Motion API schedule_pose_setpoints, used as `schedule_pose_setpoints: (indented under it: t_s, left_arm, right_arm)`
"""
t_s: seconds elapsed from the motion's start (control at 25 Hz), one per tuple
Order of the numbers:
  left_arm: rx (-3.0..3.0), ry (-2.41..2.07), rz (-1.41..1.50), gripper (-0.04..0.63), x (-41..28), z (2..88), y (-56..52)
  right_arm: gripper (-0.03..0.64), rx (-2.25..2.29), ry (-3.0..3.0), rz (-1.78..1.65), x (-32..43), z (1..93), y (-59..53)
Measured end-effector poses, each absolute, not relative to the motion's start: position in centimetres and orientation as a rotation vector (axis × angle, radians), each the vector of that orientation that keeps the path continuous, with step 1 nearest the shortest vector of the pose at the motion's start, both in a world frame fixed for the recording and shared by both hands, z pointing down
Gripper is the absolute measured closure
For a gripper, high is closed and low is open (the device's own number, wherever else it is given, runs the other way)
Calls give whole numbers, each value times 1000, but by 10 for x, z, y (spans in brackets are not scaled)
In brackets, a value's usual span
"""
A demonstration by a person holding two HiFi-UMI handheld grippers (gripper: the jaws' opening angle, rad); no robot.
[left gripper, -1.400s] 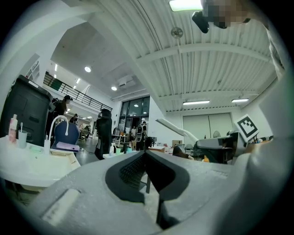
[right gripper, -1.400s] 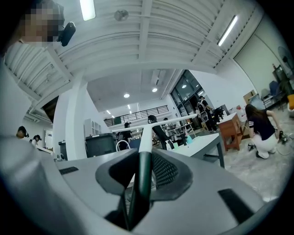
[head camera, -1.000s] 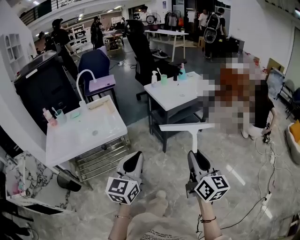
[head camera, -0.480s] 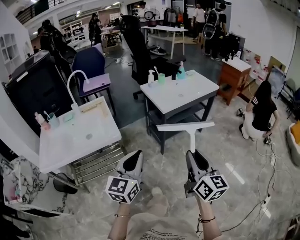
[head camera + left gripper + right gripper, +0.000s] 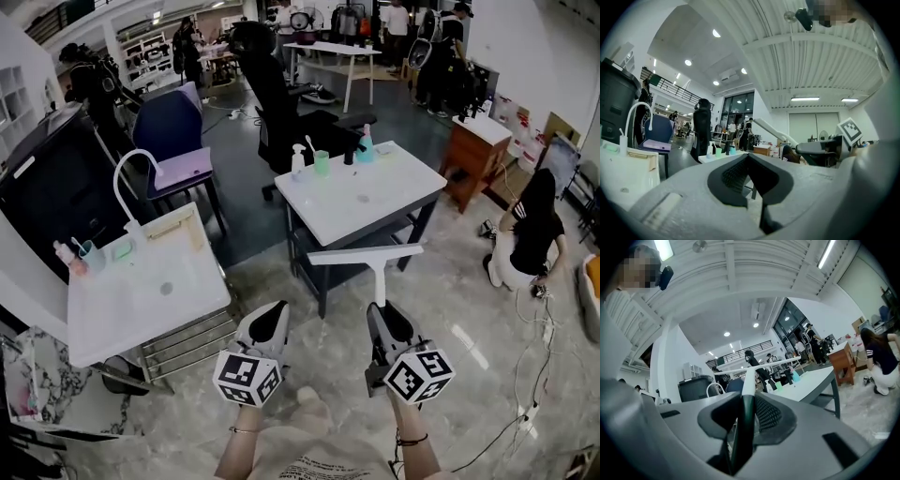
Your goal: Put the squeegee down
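The squeegee (image 5: 367, 256) has a long white blade on a short white handle, and it points forward over the marble floor, just short of the white table (image 5: 394, 199). My right gripper (image 5: 380, 313) is shut on its dark handle end. In the right gripper view the handle runs up from between the pads of the right gripper (image 5: 744, 398) to the blade of the squeegee (image 5: 761, 366). My left gripper (image 5: 270, 319) is level beside it, shut with nothing in it. Its dark pads meet at the tip of the left gripper (image 5: 748, 155).
Small bottles and a green cup (image 5: 322, 161) stand at the white table's far edge. A sink counter (image 5: 141, 300) with a curved tap is at the left. A person (image 5: 534, 234) crouches on the floor at the right, beside cables. Office chairs (image 5: 272, 103) stand behind the table.
Both grippers have moved forward with the squeegee toward the white table, which now lies nearer. The grip on the handle is the same.
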State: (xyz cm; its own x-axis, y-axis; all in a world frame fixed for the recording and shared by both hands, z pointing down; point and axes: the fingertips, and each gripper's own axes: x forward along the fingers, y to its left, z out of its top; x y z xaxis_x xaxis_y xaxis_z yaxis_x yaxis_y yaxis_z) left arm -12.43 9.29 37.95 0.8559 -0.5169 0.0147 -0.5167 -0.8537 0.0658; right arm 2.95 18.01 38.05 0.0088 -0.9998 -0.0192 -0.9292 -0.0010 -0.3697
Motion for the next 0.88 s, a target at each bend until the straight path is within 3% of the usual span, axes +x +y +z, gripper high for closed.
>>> schedule_pose_setpoints:
  t_s: [0.44,0.88]
  left_arm:
    - [2923,-812,16,574,-65,388,8]
    - [2898,-874,6,574,-65,395,-43]
  right_arm:
    - [520,-2002,2014,-450,86,391,90]
    - [520,-1948,2044,-500,95,398,25]
